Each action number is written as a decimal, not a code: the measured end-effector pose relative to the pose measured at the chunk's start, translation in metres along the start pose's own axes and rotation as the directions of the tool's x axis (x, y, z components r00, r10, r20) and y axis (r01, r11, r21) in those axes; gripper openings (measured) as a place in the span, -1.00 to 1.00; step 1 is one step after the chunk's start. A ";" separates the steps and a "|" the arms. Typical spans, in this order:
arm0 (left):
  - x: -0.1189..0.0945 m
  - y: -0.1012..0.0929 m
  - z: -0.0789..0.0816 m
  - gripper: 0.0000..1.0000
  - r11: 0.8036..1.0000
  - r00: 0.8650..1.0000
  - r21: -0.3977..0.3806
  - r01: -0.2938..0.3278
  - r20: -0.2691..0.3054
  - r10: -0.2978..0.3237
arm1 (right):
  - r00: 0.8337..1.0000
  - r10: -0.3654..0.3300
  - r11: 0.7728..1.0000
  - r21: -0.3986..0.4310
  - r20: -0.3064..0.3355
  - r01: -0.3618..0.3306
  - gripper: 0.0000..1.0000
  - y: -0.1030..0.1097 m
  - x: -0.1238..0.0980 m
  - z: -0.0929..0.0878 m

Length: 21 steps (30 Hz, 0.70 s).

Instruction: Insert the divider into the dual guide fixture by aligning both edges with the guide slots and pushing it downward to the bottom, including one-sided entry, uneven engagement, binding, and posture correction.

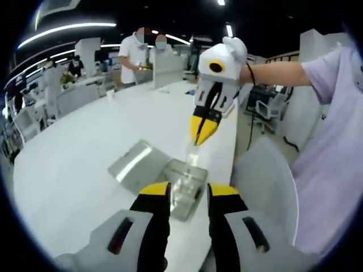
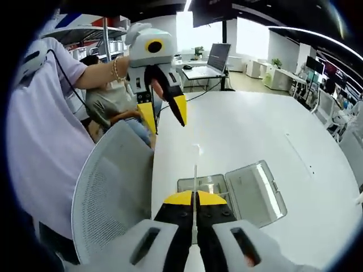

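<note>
Right gripper view shows your divider (image 2: 195, 170), a thin clear sheet seen edge-on, pinched upright between the closed right fingers (image 2: 195, 199) above the open clear fixture (image 2: 205, 185) near the tabletop (image 2: 255, 130) edge beside the mesh chair (image 2: 113, 181). Your left gripper (image 2: 161, 110) hangs apart with its fingers spread and empty. If you push down tilted, one edge will probably enter alone and bind.

We're seeing bright, even light from ceiling strips (image 1: 68, 29) glaring off the white table (image 1: 74, 153), a window (image 2: 249, 37) blown out beyond, soft shadows, and heavy fisheye bending with blur at the edges.
</note>
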<state>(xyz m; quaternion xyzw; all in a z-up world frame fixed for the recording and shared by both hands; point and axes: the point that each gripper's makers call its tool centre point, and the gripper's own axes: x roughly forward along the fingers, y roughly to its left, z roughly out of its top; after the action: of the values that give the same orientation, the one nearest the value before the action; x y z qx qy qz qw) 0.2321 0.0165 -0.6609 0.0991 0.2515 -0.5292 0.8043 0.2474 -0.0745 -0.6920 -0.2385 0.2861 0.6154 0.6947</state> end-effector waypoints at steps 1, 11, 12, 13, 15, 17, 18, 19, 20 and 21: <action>0.000 0.000 0.000 -0.54 1.000 1.000 -0.005 -0.003 -0.001 0.003 | 1.000 0.002 1.000 0.004 0.001 -0.002 -1.00 -0.001 0.000 -0.002; 0.023 -0.005 0.000 -0.57 1.000 1.000 -0.001 0.005 -0.005 -0.005 | 0.999 0.037 0.996 -0.079 0.030 -0.035 -1.00 0.008 -0.010 0.024; 0.027 -0.007 0.002 -0.59 1.000 1.000 0.007 0.016 -0.005 -0.016 | 0.999 0.040 0.996 -0.083 0.034 -0.037 -1.00 0.009 -0.010 0.026; 0.032 -0.010 0.003 -0.60 1.000 1.000 0.012 0.026 -0.008 -0.025 | 0.998 0.048 0.995 -0.090 0.044 -0.043 -1.00 0.012 -0.010 0.031; 0.038 -0.013 0.006 -0.61 0.999 0.999 0.022 0.041 -0.006 -0.041 | 0.996 0.066 0.993 -0.105 0.059 -0.059 -1.00 0.018 -0.010 0.039; 0.041 -0.014 0.007 -0.62 0.998 0.999 0.025 0.049 -0.005 -0.049 | 0.995 0.074 0.992 -0.107 0.071 -0.066 -1.00 0.022 -0.011 0.043; 0.042 -0.015 0.008 -0.63 0.998 0.998 0.032 0.055 -0.007 -0.055 | 0.994 0.081 0.991 -0.113 0.075 -0.072 -1.00 0.024 -0.011 0.046; 0.042 -0.015 0.010 -0.64 0.998 0.998 0.036 0.056 -0.004 -0.056 | 0.994 0.084 0.990 -0.118 0.075 -0.075 -1.00 0.026 -0.011 0.047; 0.042 -0.017 0.011 -0.66 0.997 0.998 0.040 0.067 -0.001 -0.067 | 0.993 0.088 0.990 -0.121 0.076 -0.079 -1.00 0.028 -0.011 0.048; 0.042 -0.018 0.013 -0.69 0.997 0.997 0.043 0.072 0.002 -0.072 | 0.993 0.091 0.989 -0.122 0.079 -0.081 -1.00 0.028 -0.011 0.049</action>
<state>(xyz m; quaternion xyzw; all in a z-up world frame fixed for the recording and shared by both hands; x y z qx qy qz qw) 0.2326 -0.0307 -0.6696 0.1062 0.2422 -0.5631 0.7830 0.2235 -0.0450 -0.6482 -0.2406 0.2298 0.6701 0.6635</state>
